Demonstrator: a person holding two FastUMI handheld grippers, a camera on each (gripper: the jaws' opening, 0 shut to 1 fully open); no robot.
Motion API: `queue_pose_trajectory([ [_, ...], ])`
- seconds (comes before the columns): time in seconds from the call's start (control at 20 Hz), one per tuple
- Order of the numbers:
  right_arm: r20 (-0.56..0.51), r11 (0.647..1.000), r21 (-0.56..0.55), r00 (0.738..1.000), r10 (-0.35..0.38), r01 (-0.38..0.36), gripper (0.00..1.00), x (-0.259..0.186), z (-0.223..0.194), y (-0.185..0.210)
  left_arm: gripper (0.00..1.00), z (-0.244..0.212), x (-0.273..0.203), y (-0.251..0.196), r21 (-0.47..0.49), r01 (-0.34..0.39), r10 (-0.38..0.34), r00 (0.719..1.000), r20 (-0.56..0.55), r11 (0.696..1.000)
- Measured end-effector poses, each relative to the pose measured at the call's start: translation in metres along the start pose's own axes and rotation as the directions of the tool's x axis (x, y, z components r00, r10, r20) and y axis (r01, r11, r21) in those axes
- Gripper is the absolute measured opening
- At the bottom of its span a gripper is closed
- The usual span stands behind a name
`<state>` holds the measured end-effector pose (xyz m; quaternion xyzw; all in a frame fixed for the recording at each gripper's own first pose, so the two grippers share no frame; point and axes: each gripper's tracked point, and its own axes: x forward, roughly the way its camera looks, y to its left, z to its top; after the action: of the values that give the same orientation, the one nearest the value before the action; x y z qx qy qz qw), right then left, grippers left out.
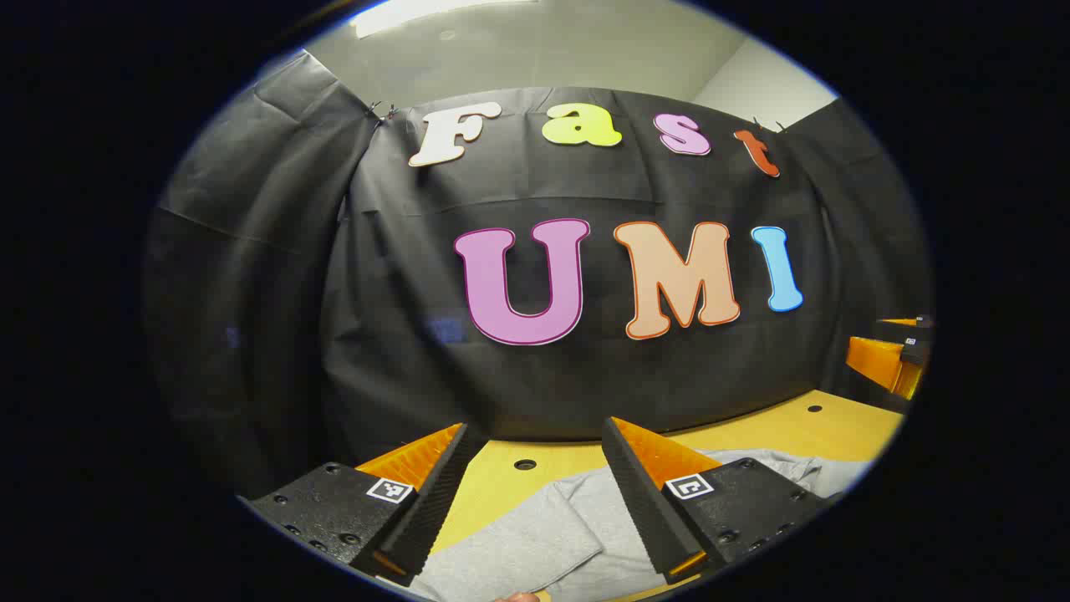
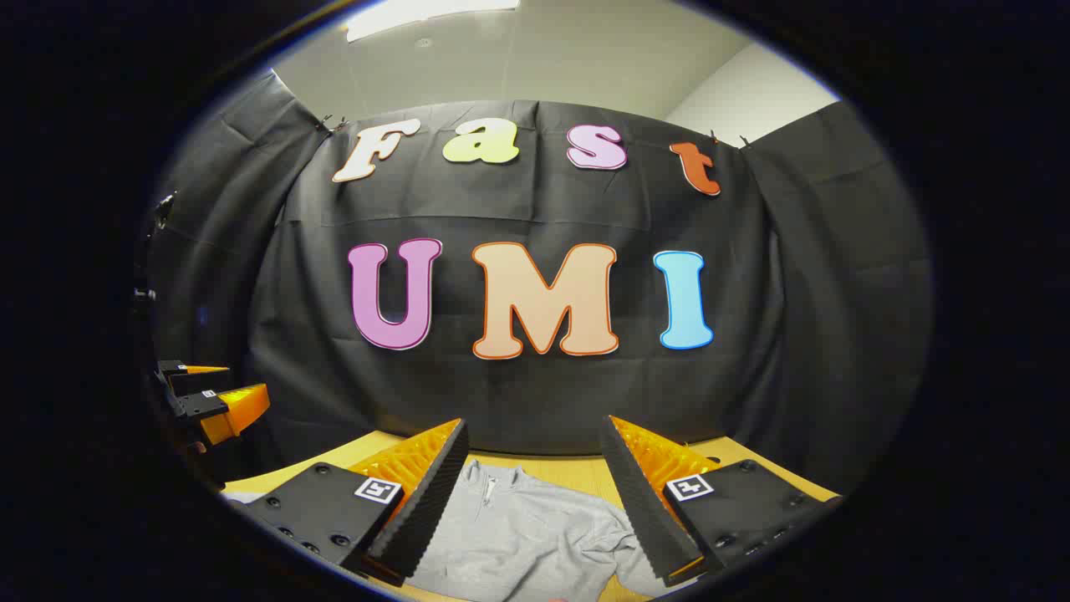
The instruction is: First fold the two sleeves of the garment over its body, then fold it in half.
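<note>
A grey long-sleeved garment [image 2: 518, 535] with a short zip collar lies flat on the wooden table [image 2: 577, 472]. In the left gripper view the same grey garment [image 1: 543, 535] spreads under the fingers, one sleeve running toward the lower left. My left gripper [image 1: 535, 435] hangs open above it, holding nothing. My right gripper [image 2: 535, 431] is open too, above the garment's collar end, with nothing between its fingers. The left gripper [image 2: 209, 397] also appears at the left edge of the right gripper view, and the right gripper [image 1: 890, 355] at the right edge of the left gripper view.
The table [image 1: 802, 426] has small round holes [image 1: 525, 464] in its top and ends close to the black cloth wall [image 1: 401, 334] behind it. The cloth wraps round both sides of the booth.
</note>
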<state>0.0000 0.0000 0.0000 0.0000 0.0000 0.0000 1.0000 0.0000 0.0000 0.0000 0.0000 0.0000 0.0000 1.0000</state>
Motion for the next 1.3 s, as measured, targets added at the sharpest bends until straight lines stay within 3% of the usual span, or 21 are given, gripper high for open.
queue_pose_trajectory([
  [1.0, -0.016, 1.0, 0.01, 1.0, -0.001, 0.002, 0.97, 0.002, -0.01, -0.024, 0.93, -0.001, 0.003, -0.017, 0.033, 0.006, -0.007, 1.0, 0.01, 0.999],
  [1.3, -0.051, 0.998, -0.004, 0.997, -0.064, 0.064, 0.98, 0.001, -0.025, -0.068, 0.93, -0.003, 0.009, -0.028, 0.023, 0.025, -0.025, 1.0, 0.009, 0.999],
])
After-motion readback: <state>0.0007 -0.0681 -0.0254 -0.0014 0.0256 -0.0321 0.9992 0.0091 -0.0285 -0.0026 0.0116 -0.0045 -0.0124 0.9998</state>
